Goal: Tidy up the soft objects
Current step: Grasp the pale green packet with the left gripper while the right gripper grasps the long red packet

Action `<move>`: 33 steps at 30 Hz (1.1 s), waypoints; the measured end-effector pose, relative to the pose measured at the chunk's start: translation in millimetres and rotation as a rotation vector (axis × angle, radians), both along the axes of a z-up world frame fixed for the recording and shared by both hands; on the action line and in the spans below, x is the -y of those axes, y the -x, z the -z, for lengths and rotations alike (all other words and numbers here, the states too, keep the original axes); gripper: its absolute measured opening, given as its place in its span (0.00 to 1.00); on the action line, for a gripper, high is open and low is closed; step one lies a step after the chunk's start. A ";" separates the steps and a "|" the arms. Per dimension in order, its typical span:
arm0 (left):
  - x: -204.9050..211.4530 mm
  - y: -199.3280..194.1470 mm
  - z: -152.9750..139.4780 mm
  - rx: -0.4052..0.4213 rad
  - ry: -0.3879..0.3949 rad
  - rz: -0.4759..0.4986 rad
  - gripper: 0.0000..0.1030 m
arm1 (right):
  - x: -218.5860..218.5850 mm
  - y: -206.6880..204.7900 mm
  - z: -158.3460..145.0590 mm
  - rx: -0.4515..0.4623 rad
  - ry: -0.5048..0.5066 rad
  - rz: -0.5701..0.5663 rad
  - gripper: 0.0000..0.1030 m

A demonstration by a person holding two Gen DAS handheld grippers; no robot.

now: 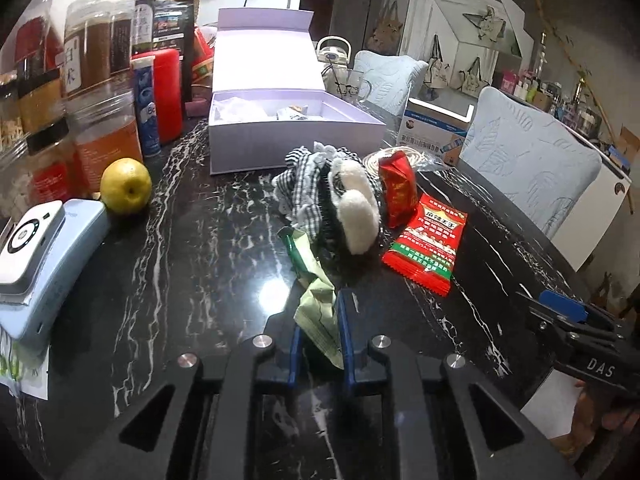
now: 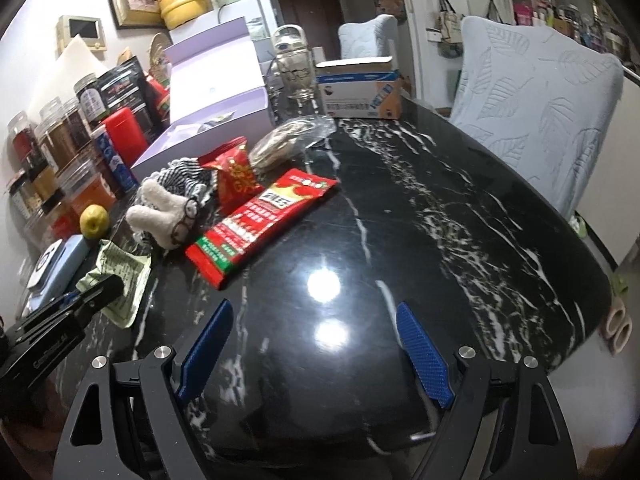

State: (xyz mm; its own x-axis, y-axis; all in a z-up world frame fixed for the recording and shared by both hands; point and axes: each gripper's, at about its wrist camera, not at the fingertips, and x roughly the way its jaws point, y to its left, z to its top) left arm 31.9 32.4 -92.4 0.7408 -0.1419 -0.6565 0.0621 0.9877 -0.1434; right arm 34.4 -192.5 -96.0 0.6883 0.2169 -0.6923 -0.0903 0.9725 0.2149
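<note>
We read "DAS" in pale letters on the black body of the right gripper (image 1: 560, 312). A jar (image 1: 86, 46) at the left carries a white label with the characters "白术". The print on the red snack packets is too small for us to read.

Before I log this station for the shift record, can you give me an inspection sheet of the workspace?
Surface: black marble table, glossy, lamp glare.
Job's things: green packet in the left gripper; plush toy on checked cloth; red packet; small red pouch; open white box.
Clutter: jars, yellow fruit, blue device.
Grippers: left shut on the packet; right gripper open, empty.
Cables: nothing seen.
Surroundings: covered chairs, shelves.
</note>
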 end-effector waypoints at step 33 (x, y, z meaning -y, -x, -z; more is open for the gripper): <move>-18.4 2.8 2.3 0.012 -0.011 -0.053 0.13 | -77.2 -114.2 14.4 -0.104 0.230 -0.052 1.00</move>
State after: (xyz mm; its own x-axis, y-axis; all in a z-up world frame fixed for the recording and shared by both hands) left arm 29.1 50.8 -94.7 0.7547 -0.0953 -0.6492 0.0117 0.9912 -0.1319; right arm 148.6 -115.2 -110.4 0.6029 0.0785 -0.7940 -0.1300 0.9915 -0.0007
